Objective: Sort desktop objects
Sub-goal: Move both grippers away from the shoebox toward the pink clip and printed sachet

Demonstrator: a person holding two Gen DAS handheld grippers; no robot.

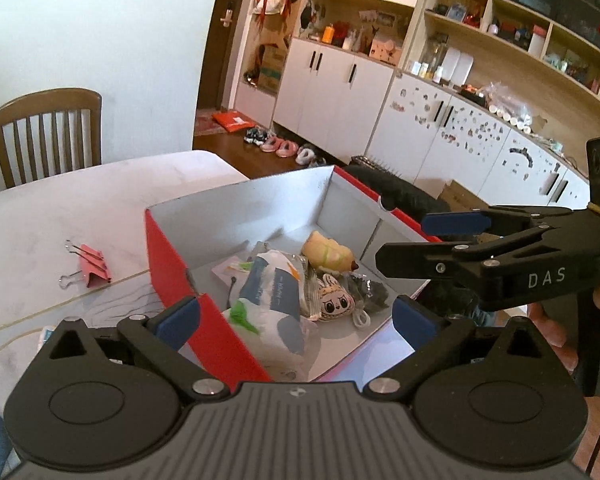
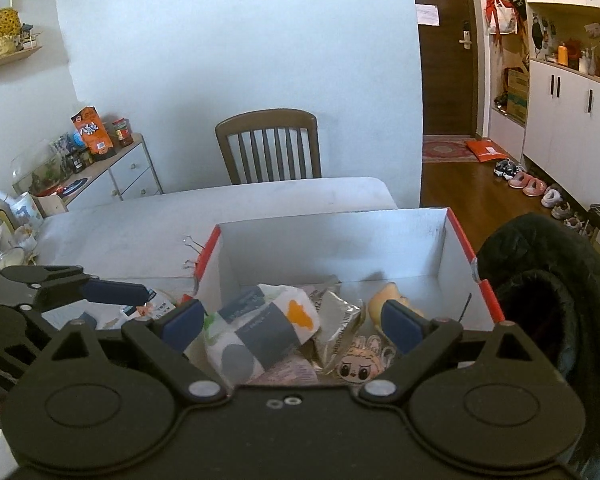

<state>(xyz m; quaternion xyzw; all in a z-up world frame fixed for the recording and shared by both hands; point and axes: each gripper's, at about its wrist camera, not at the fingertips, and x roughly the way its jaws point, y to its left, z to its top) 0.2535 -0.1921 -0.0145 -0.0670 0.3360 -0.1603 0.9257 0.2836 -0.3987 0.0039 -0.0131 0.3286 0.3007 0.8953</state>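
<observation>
Pale tabletop [image 1: 60, 208], red box [image 1: 172, 272] nearly full. Left gripper [image 1: 296, 318] and right gripper [image 2: 294, 326] both spread wide, empty. Risk: pink binder clip [image 1: 94, 268] left unsorted; careless reach could shove box.

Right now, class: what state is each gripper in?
Left gripper: jaws wide open, holding nothing, above the red box.
Right gripper: jaws open, holding nothing.

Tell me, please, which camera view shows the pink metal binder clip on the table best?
The left wrist view: the pink metal binder clip lies in full sight. The right wrist view shows only its wire handles past the red cardboard box.
</observation>
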